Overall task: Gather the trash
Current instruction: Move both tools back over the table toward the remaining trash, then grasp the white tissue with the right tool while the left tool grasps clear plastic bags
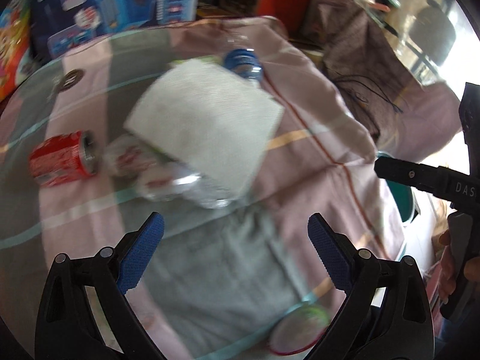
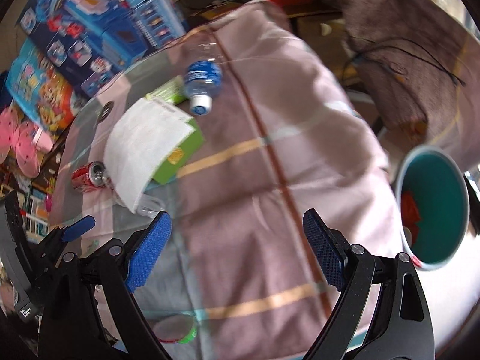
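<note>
On the round glass table (image 1: 36, 96) lie a red soda can (image 1: 61, 158) on its side, a white paper napkin (image 1: 204, 120), a crushed clear bottle (image 1: 180, 186) partly under the napkin, and a blue-labelled plastic bottle (image 1: 244, 64). The right wrist view shows the can (image 2: 90, 177), the napkin (image 2: 144, 147) over a green box (image 2: 183, 153), and the bottle (image 2: 201, 84). My left gripper (image 1: 235, 249) is open and empty just before the crushed bottle. My right gripper (image 2: 237, 249) is open and empty over the table. A teal bin (image 2: 432, 207) with red trash inside stands at the right.
A pink striped cloth (image 2: 285, 150) lies under the glass. Colourful toy boxes (image 2: 90, 27) stand behind the table at the left. A round green-rimmed lid (image 1: 300, 330) lies near the front edge. A grey-brown cloth (image 1: 360, 45) lies at the back right.
</note>
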Motion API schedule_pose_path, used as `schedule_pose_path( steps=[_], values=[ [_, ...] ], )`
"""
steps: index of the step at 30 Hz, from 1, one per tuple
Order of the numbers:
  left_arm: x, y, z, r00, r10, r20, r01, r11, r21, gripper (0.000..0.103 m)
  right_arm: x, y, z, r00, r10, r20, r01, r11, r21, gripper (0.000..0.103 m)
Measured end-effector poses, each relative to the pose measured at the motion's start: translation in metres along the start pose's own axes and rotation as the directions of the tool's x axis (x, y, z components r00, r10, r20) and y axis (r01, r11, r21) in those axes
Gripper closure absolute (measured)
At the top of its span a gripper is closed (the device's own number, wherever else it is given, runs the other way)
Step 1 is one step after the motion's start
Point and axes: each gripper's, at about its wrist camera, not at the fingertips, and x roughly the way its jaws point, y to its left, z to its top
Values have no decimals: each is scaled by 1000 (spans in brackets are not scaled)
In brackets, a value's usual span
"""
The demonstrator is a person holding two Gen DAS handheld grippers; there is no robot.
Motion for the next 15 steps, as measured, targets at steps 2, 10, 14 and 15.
schedule_pose_path(
  steps=[2,10,14,15],
  values=[
    [-1,22,-2,1000,16,1,-16,999,-36,6,11,26,11,1000,8,-6,-8,998,-58,17],
    [5,99,-8,999,46,-10,-47,980,-191,6,50,97,36,999,25,-42,-33,976,-215,17],
    [10,118,-4,999,41,-13,-43,975,-220,6,72,117,45,998,7,-56,-22,963,-268,17],
    [11,122,-3,999,39,-13,-41,973,-226,6,78,121,47,998,0,-59,-16,960,-279,17]
  ],
)
